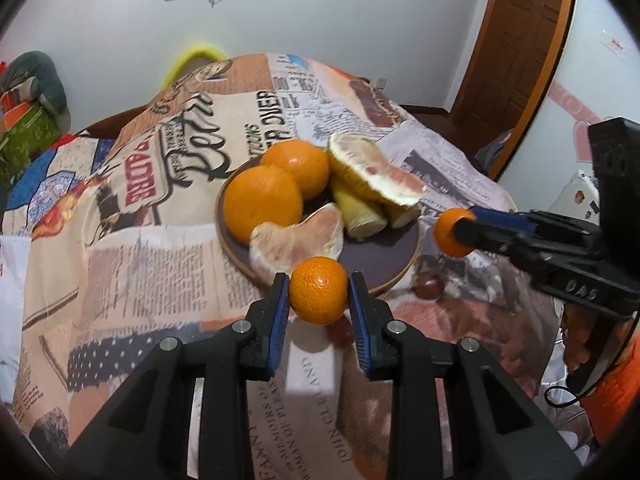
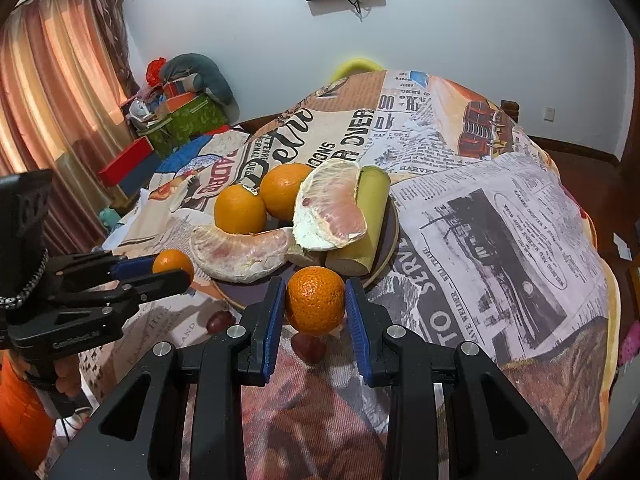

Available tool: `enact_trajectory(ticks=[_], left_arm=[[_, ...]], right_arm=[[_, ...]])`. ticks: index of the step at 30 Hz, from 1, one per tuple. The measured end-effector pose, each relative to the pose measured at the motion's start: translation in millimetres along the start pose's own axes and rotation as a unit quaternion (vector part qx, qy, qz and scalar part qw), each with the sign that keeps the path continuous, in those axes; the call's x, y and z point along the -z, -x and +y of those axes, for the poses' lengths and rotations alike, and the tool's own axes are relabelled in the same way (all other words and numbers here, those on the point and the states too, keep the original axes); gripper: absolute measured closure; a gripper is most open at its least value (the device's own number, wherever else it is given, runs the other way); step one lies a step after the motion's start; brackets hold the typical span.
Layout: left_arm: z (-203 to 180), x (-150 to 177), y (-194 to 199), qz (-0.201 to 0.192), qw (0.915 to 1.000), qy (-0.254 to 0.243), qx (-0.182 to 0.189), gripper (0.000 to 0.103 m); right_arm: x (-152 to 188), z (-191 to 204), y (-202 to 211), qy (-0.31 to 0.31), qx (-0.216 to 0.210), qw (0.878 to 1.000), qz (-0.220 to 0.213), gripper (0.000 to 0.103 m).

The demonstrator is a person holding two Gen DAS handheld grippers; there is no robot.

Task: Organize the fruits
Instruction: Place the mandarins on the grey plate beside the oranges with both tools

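Note:
A dark round plate (image 1: pixel 376 260) (image 2: pixel 386 256) holds two oranges (image 1: pixel 262 204) (image 2: pixel 240 208), two pomelo pieces (image 1: pixel 296 240) (image 2: pixel 330 212) and sugarcane pieces (image 1: pixel 360 216) (image 2: pixel 370 216). My left gripper (image 1: pixel 319 292) is shut on a small mandarin (image 1: pixel 319 290) just above the plate's near rim; it shows at the left of the right wrist view (image 2: pixel 172 270). My right gripper (image 2: pixel 315 300) is shut on another small mandarin (image 2: pixel 315 300) above the plate's near edge; it shows at the right of the left wrist view (image 1: pixel 454 236). Dark red grapes (image 1: pixel 428 284) (image 2: pixel 308 346) lie on the cloth below.
The round table wears a newspaper-print cloth (image 1: pixel 160 240) (image 2: pixel 500 220). A yellow chair back (image 1: pixel 196 58) stands behind it. Boxes and cushions (image 2: pixel 180 108) pile up by the curtain at left. A brown door (image 1: pixel 520 40) is at right.

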State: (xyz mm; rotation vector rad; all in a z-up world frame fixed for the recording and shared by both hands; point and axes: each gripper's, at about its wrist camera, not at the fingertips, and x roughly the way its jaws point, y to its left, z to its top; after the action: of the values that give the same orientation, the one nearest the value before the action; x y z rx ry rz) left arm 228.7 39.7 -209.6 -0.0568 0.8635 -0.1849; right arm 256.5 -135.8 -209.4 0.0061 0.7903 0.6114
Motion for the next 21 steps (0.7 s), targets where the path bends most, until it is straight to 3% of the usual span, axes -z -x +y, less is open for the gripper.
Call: enact_trajectory(ticks=[21], left_arm=[[-17, -22, -54, 0.022, 0.9994, -0.011, 0.025, 0.074]], right_arm=[[-4, -8, -37, -0.002, -0.026, 0.999, 0.020, 0.075]])
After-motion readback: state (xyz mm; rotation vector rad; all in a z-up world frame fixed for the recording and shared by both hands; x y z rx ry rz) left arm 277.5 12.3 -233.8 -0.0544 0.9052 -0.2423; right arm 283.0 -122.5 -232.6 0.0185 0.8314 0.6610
